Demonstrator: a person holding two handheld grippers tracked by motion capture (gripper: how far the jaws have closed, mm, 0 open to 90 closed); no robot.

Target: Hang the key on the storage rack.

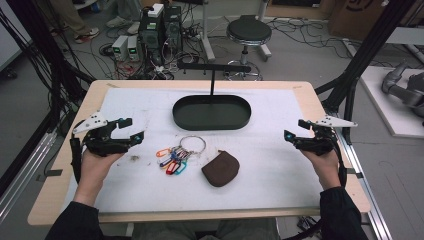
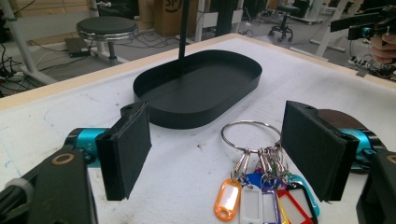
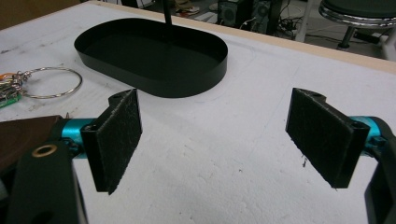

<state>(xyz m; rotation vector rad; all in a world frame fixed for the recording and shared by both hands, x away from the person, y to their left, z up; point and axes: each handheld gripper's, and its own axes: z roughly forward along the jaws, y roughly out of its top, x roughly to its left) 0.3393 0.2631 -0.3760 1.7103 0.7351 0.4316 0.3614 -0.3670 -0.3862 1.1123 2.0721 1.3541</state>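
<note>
While both grippers are held above the desk (image 1: 300,100), nothing is gripped by either. The left gripper (image 1: 127,129) is seen near the desk's left edge, jaws spread wide; in the left gripper view (image 2: 217,151) its pads (image 2: 128,149) stand well apart with bare white cover between them. The right gripper (image 1: 292,131) is held near the right edge, jaws also wide apart; its view (image 3: 215,140) shows only white surface between the pads (image 3: 322,135).

A black oval tray (image 1: 211,121) is placed toward the far edge, centred, empty, with a thin black post (image 1: 212,82) rising at its back rim. A key ring (image 1: 192,145) with coloured tags (image 1: 172,161) lies flat just in front of the tray, slightly left of centre; the tags fan toward the near-left. In the left gripper view the ring (image 2: 250,135) is seen ahead of the jaws, closer to the right-hand pad, not touched. A brown pouch (image 1: 221,168) lies just right of the tags, nearer the front edge, apart from them.

A stool (image 1: 248,31) and cabling are visible on the floor beyond the far edge.
</note>
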